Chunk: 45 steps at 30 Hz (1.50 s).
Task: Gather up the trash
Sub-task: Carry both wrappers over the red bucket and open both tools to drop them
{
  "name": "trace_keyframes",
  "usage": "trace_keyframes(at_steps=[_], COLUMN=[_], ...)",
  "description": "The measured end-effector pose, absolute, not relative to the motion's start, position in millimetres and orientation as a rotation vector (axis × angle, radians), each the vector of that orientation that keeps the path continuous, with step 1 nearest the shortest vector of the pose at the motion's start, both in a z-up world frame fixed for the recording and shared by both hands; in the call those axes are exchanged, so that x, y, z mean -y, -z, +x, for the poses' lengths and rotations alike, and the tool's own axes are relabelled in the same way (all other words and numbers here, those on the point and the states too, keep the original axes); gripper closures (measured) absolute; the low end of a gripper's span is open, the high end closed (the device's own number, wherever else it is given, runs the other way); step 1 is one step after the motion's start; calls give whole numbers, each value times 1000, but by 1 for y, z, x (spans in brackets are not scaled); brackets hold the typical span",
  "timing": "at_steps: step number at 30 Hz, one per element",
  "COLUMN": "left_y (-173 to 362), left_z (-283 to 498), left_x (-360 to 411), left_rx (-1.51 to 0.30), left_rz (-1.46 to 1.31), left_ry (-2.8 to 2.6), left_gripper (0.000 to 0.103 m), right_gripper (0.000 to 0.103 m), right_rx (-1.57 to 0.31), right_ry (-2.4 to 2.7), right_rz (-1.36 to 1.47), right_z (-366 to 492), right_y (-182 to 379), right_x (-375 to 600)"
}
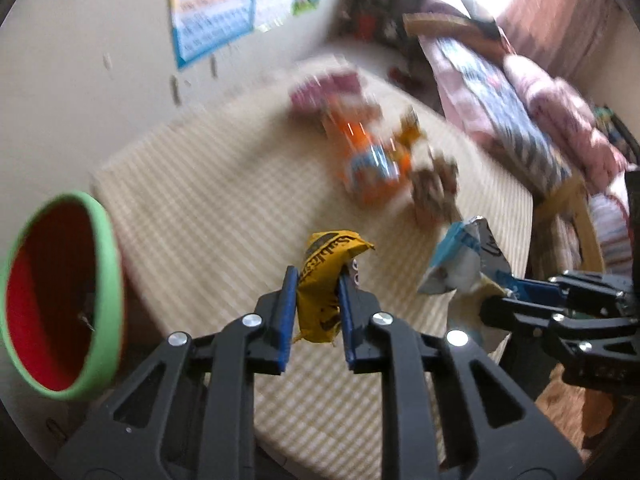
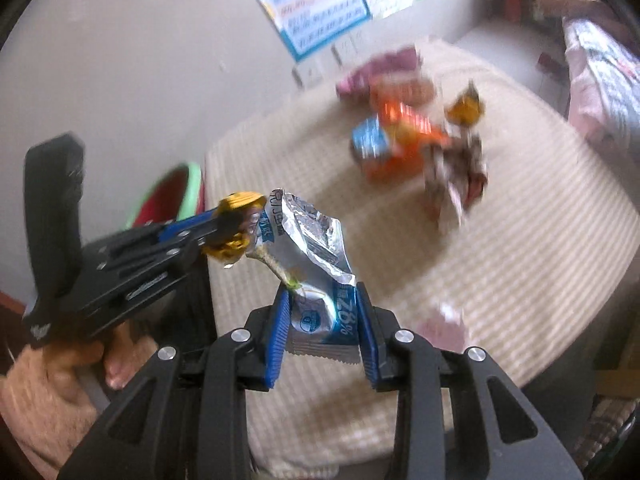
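We've got the left hand-held gripper (image 1: 318, 308) clamped on the yellow wrapper (image 1: 324, 280), the right hand-held gripper (image 2: 322, 330) pinching the blue-and-silver wrapper (image 2: 316, 264), both lifted clear of the bench (image 1: 208, 208) so they can go into the red bin (image 1: 60, 300).

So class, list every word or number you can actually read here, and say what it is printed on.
"78%": blue and silver wrapper held in the right gripper.
Black lettering on the yellow wrapper in the left gripper: too distorted to read.
Wall poster: blurred, unreadable.
Wrapper pile: blurred.
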<state>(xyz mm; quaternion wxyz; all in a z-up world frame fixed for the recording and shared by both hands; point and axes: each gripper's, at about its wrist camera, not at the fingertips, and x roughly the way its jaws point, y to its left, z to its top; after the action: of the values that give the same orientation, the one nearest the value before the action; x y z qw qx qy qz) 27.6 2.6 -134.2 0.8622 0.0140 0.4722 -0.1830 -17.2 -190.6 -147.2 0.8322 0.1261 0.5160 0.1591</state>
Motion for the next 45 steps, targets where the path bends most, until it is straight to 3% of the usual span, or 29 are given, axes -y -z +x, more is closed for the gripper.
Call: trace_keyframes(at_steps=[14, 45], left_y=[73, 94], left_z=[35, 36], left_x=[-47, -132], left_rx=[-809, -818], left_rz=[-33, -143], left_ry=[251, 77], left_gripper=[84, 84], right_gripper=[72, 71], right_rx=[-973, -962], right_ry=[-316, -320], right_rz=[232, 83], right_z=[22, 41], right_y=[108, 99], right_x=[154, 85])
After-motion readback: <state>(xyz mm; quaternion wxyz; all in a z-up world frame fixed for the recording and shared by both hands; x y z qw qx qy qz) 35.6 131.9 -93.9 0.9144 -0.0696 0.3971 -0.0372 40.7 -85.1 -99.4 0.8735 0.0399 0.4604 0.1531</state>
